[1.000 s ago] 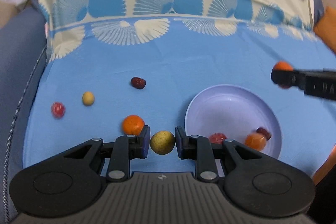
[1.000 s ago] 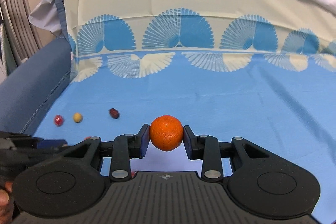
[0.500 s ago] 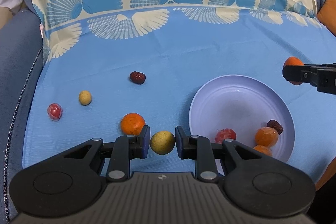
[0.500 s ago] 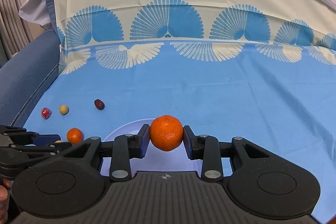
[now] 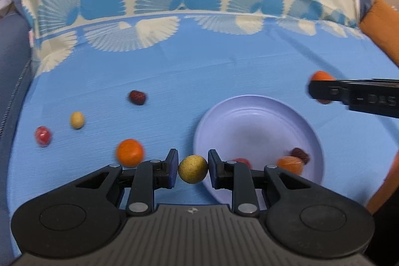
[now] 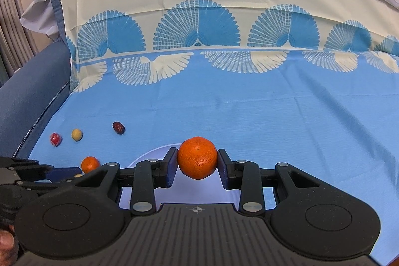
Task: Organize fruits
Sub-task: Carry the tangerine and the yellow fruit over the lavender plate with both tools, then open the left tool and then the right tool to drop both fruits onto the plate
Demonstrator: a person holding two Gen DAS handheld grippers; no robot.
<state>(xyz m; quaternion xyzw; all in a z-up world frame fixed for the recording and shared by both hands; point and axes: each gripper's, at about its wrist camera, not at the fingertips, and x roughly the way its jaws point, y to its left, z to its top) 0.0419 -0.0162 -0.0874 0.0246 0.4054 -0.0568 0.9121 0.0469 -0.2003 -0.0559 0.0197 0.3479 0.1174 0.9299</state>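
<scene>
**Operator A:** Report the nearest items first.

**Operator B:** The left gripper (image 5: pixel 193 169) is clamped on a round yellow fruit (image 5: pixel 193 169), one pad on each side, held just above the near-left rim of the lavender bowl (image 5: pixel 249 121). The right gripper (image 6: pixel 197 158) is clamped on a mandarin (image 6: pixel 197 157), held over the far edge of the same bowl.

**Operator A:** What is hidden or unclear?

**Operator B:** In the right wrist view, the gripper body covers nearly all of the bowl; only a pale arc and a patch of its floor show. In the left wrist view, the right finger linkage cuts off a red fruit (image 5: pixel 241 161) and the lower part of an orange fruit (image 5: pixel 289 164) inside the bowl. A dark red date (image 5: pixel 300 155) lies touching that orange fruit. The left wrist view is motion-blurred, so surface detail is hard to make out.

**Operator A:** Orientation of the held items?

**Operator B:** Both are near-spherical, with no clear long axis. The mandarin shows a small dimple facing the camera, slightly above centre.

**Operator A:** Continue outward.

**Operator B:** On the blue cloth (image 5: pixel 224 66), a loose mandarin (image 5: pixel 129 151) sits left of the left gripper. Farther left lies a red fruit (image 5: pixel 43 135), then a small yellow fruit (image 5: pixel 77 120). A second date (image 5: pixel 137 97) lies farther back, its long axis running left to right. At the far right edge, an orange cushion (image 5: pixel 381 24) is cut off by the frame.
</scene>
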